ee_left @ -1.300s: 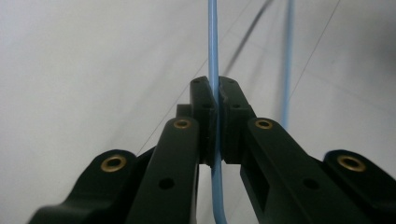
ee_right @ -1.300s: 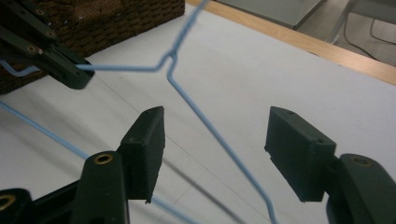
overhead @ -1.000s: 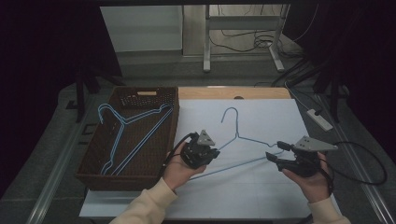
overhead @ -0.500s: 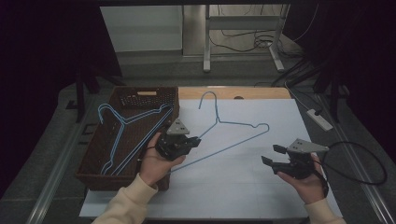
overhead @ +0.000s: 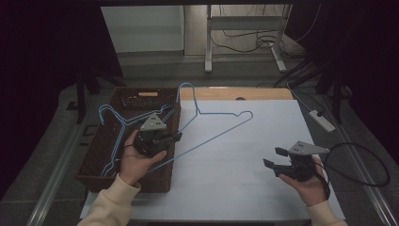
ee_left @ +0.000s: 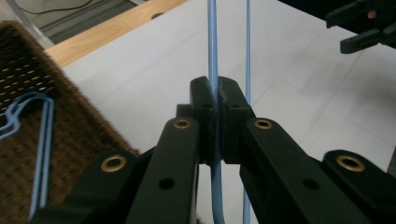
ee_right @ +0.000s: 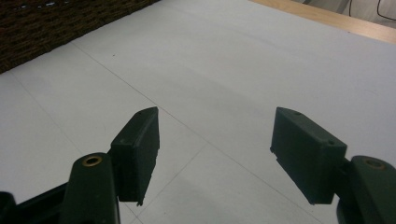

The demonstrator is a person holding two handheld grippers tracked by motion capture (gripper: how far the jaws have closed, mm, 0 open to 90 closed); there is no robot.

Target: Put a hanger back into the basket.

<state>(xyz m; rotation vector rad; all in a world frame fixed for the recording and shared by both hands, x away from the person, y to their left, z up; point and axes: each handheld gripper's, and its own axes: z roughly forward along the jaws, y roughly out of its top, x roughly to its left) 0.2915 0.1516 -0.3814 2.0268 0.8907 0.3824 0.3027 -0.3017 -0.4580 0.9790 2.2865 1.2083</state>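
So a blue wire hanger (overhead: 214,127) is clamped in the left tongs (overhead: 175,137), with the jaws pressed tight on one thin wire of it, which is seen really clearly in the left gripper view, where the wire (ee_left: 213,56) runs straight up out from between the two black pads. The hanger is held tilted above the bench (overhead: 244,188), over the white sheet near its left edge, with the hook end up toward the far left corner and the long bottom wire slanting down toward the near side. A second strand of the same hanger is seen just beside the clamped one.

A brown woven basket (overhead: 96,162) is parked right at the bench's left edge, and a couple more blue hangers (overhead: 113,125) are lying in it. The left hand (overhead: 134,162) is positioned over the basket's right rim.

The right tongs (overhead: 273,157) are held well apart from the hanger, over near the bench's right edge toward the near side. Their jaws have just been opening and are spread wide, nothing gripped between them, just bare white bench surface seen past the pads (ee_right: 137,149) in the right gripper view.
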